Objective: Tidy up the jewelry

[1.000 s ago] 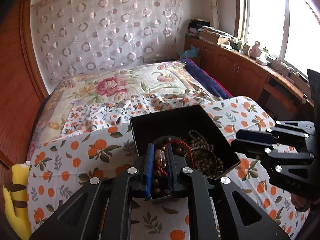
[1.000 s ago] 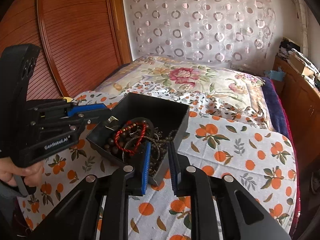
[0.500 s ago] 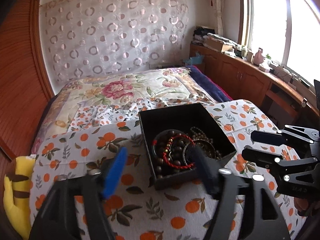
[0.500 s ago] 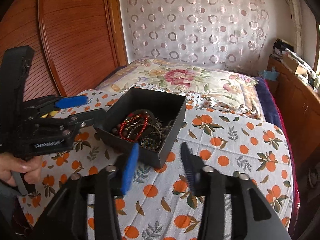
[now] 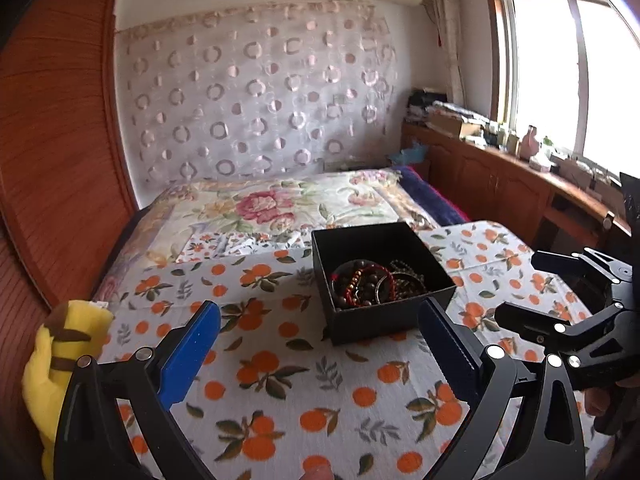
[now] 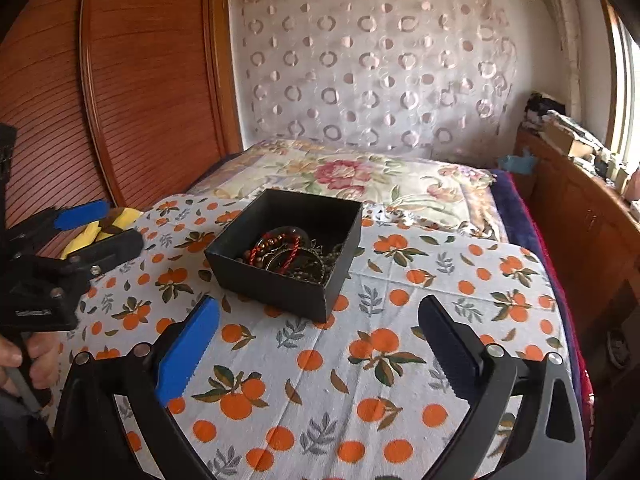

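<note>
An open black box (image 5: 384,316) (image 6: 272,284) rests on the orange-print cloth (image 5: 280,364). Inside it lies a tangle of jewelry (image 5: 368,284) (image 6: 280,250): dark bead strings, a red cord bracelet and metal chains. My left gripper (image 5: 319,312) is pulled back from the box's near wall. Its jaws are opening wide with nothing between them. My right gripper (image 6: 320,306) hangs back from the box's near corner, jaws also opening and empty. Each gripper shows in the other's view, the right gripper (image 5: 560,320) and the left gripper (image 6: 60,248).
A yellow plush toy (image 5: 60,344) (image 6: 96,228) lies at the cloth's left edge. A floral quilt (image 5: 280,204) covers the bed behind the box. A cluttered wooden cabinet (image 5: 500,184) runs under the window on the right, and a slatted wooden panel (image 6: 60,80) stands on the left.
Both grippers were shut on the box's near walls. They have let go, opened wide and drawn back toward me; the box stays on the cloth.
</note>
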Tool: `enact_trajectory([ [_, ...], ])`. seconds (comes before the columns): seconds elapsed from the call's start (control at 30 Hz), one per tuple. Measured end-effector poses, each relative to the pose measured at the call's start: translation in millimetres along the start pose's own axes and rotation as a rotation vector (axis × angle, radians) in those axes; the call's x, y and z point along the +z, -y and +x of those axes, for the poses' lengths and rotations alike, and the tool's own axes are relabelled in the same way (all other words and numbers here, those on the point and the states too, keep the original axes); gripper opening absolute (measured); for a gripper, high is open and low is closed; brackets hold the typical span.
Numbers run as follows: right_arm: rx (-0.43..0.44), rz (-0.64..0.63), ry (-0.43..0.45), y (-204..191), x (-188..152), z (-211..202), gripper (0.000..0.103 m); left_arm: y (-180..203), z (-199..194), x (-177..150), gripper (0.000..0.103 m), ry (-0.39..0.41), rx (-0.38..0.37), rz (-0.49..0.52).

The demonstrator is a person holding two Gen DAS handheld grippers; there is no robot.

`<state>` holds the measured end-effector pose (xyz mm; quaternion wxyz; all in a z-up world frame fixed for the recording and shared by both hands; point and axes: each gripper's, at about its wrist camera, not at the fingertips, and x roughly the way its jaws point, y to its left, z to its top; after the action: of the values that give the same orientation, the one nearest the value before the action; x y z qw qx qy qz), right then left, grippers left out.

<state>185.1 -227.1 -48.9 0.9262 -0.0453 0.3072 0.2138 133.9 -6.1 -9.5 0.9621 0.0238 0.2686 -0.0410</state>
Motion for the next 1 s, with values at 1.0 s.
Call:
enact_trajectory([
  [1.0, -0.126, 0.121, 0.205, -8, -45, -111, 0.100, 3, -91, -39, 0.095, 0.026, 0.057, -0.050],
])
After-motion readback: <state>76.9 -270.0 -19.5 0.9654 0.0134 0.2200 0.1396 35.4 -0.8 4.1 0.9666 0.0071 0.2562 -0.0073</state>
